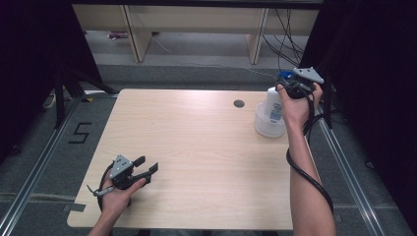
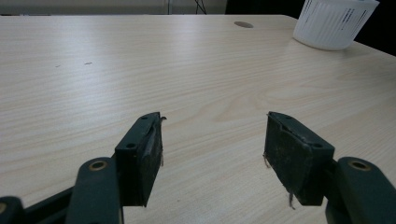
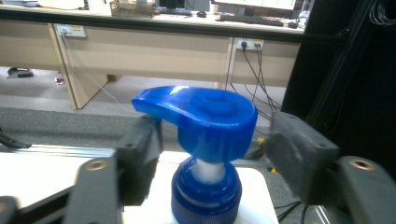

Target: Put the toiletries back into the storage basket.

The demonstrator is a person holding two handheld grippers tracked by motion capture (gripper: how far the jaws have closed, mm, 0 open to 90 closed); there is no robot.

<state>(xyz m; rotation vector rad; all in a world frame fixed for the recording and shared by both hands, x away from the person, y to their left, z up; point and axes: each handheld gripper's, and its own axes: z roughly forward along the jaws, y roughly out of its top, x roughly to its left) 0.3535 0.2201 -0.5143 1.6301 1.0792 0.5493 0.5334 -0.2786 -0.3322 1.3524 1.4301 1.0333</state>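
A white pump bottle [image 1: 273, 105] with a blue pump head [image 3: 205, 116] stands upright in a white ribbed basket [image 1: 268, 129] at the table's far right. My right gripper [image 1: 287, 86] is up at the bottle's top. In the right gripper view [image 3: 212, 144] its jaws stand on either side of the blue pump head, with a gap showing on the right side, so it is open. My left gripper [image 1: 149, 163] rests low near the front left of the table; its jaws [image 2: 212, 140] are spread wide with only bare wood between them.
The light wooden table [image 1: 196, 147] has a round cable hole [image 1: 239, 103] at the back, left of the basket [image 2: 334, 23]. Black curtains flank both sides. Desks and hanging cables stand on the floor beyond the far edge. A black cable trails along the right forearm.
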